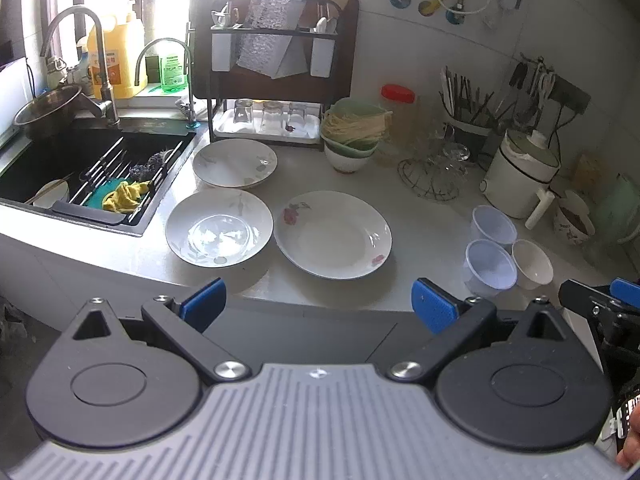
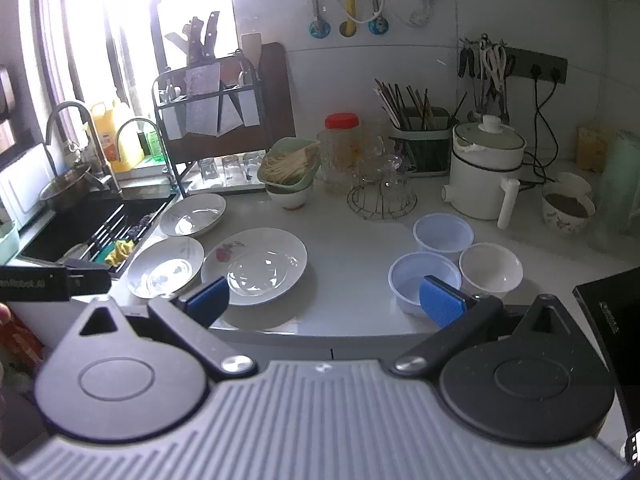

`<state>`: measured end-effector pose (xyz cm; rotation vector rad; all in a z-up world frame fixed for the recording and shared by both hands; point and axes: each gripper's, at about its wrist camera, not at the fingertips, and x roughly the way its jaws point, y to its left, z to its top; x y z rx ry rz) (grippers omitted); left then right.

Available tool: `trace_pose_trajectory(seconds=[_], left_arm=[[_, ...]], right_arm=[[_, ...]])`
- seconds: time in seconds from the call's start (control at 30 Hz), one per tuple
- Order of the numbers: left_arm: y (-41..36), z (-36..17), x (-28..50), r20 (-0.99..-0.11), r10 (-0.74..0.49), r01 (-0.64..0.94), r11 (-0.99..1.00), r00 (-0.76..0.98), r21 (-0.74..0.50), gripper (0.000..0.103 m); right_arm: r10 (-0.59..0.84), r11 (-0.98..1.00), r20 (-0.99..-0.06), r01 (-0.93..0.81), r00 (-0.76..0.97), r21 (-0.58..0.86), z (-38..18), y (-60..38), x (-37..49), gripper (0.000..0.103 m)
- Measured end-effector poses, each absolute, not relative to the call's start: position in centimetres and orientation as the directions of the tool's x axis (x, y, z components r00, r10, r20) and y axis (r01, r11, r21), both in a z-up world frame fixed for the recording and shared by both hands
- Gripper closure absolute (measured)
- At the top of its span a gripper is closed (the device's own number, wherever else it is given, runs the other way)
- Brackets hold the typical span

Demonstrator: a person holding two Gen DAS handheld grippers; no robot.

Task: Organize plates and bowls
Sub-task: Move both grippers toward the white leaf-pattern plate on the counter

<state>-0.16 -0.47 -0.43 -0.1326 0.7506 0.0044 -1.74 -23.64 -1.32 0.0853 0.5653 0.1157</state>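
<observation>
Both the left gripper (image 1: 316,304) and right gripper (image 2: 325,300) hang wide open and empty off the white bench's (image 1: 420,216) front edge. Three white floral china plates (image 1: 333,234) sit beside the sink (image 1: 48,152); three small bowls (image 2: 490,267) cluster toward the right end.

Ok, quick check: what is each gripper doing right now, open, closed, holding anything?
Left gripper: open, holding nothing, short of the counter edge.
Right gripper: open, holding nothing, also short of the dishes.
</observation>
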Motion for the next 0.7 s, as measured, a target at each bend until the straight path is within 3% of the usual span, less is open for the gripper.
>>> trace_pose_trajectory(seconds=[0.7], left_arm=[[-2.0,-1.6,-1.1,-0.698,-0.090,-0.006,0.991,0.710,-0.135,0.002]], right_arm=[[0.118,0.989,-0.535,-0.048,0.837,0.143,-1.7,-24.5,-2.3,0.000]])
